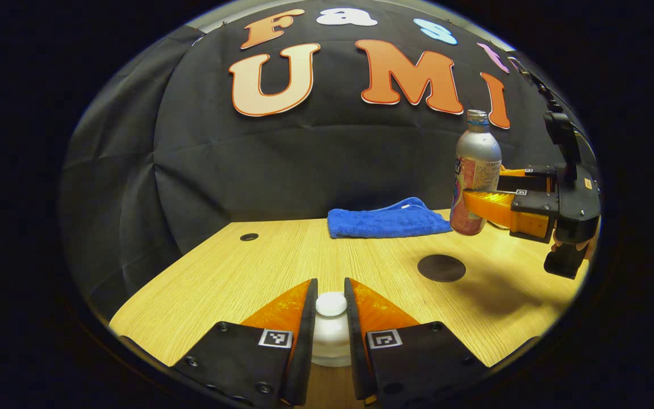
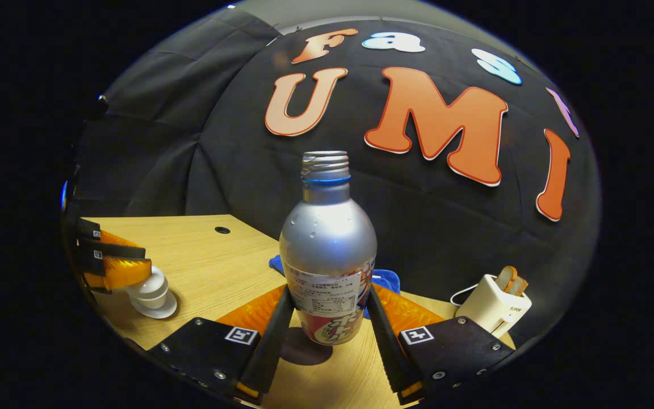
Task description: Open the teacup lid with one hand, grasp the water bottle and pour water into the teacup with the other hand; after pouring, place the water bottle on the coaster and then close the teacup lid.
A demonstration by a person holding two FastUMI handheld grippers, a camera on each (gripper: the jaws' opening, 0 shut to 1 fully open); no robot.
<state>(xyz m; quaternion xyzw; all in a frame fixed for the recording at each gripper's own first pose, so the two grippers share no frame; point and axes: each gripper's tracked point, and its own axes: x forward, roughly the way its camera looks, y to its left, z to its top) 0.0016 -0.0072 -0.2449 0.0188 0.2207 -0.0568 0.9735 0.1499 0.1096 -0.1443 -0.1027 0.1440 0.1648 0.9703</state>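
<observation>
Right tool (image 2: 327,318) gripping water bottle (image 2: 327,255), seemingly above coaster (image 2: 306,346).

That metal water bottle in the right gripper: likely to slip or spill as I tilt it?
The water bottle looks smooth with droplets on its shoulder, so probably slippery. The right gripper clamps its lower labelled body, leaving it top-heavy and apt to pivot. Its neck is uncapped, so it would likely spill early.

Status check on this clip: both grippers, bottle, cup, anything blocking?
Left gripper shut on teacup lid, lid still on. Right gripper shut on water bottle, upright, uncapped, lifted above coaster. Blue towel behind, not blocking.
</observation>
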